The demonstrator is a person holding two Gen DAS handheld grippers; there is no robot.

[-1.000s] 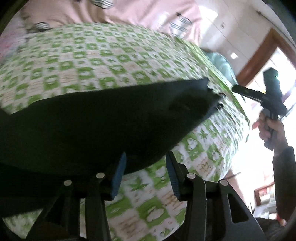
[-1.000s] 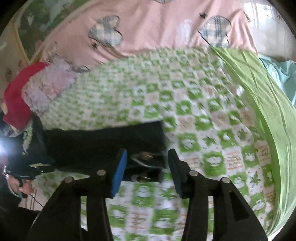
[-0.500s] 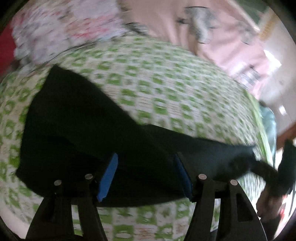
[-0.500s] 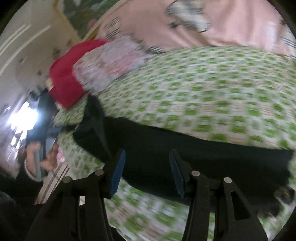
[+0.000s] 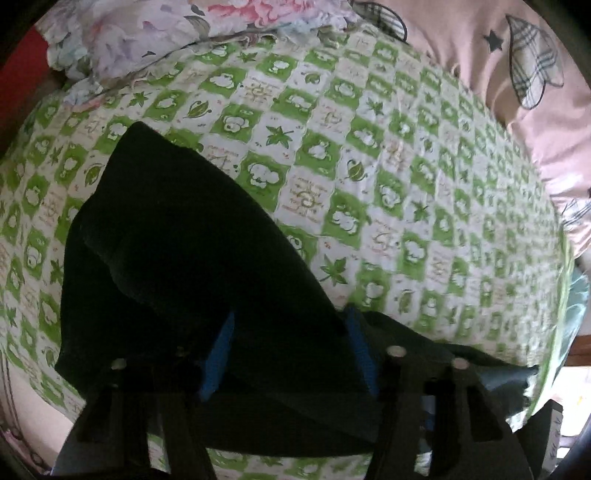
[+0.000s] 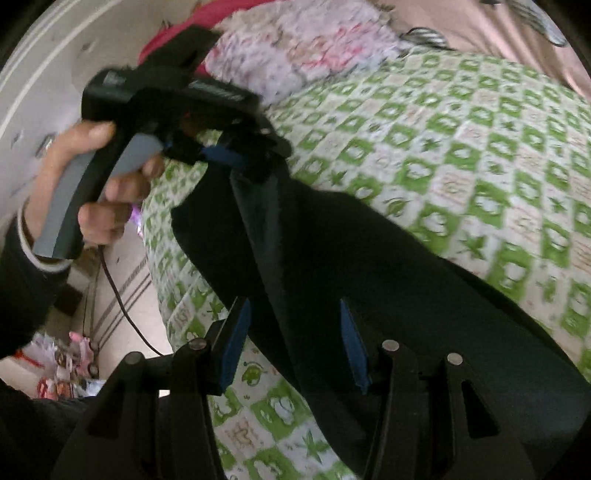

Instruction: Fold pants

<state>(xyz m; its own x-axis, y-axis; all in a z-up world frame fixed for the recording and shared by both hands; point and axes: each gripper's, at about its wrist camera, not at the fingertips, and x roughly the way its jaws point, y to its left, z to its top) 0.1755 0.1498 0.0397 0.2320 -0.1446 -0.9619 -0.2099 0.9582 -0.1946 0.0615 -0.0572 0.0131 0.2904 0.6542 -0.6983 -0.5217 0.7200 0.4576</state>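
Observation:
Black pants [image 5: 184, 240] lie stretched out on a green-and-white checked bedsheet [image 5: 406, 166]. My left gripper [image 5: 290, 315] points steeply down at them. Its jaws are closing with a raised fold of the fabric between the blue pads, which still stand well apart. In the right wrist view a hand [image 6: 74, 166] holds the left gripper [image 6: 258, 162] at the pants' [image 6: 369, 277] end, where a ridge of cloth rises to its fingers. My right gripper [image 6: 293, 306] hangs open over the same ridge, a little nearer, with cloth between its fingers and untouched by the pads.
A floral pillow [image 5: 147, 33] and a pink quilt [image 5: 480, 55] lie at the far side of the bed. A red cushion [image 6: 159, 44] sits behind the pillow. The bed's edge drops to a tiled floor [image 6: 122, 302] with a cable and small clutter [image 6: 62, 369].
The right gripper slid from the waist end along the pants to just beside the left gripper, staying open. The left gripper shifted to the pants' other end, rolled, and widened its jaws.

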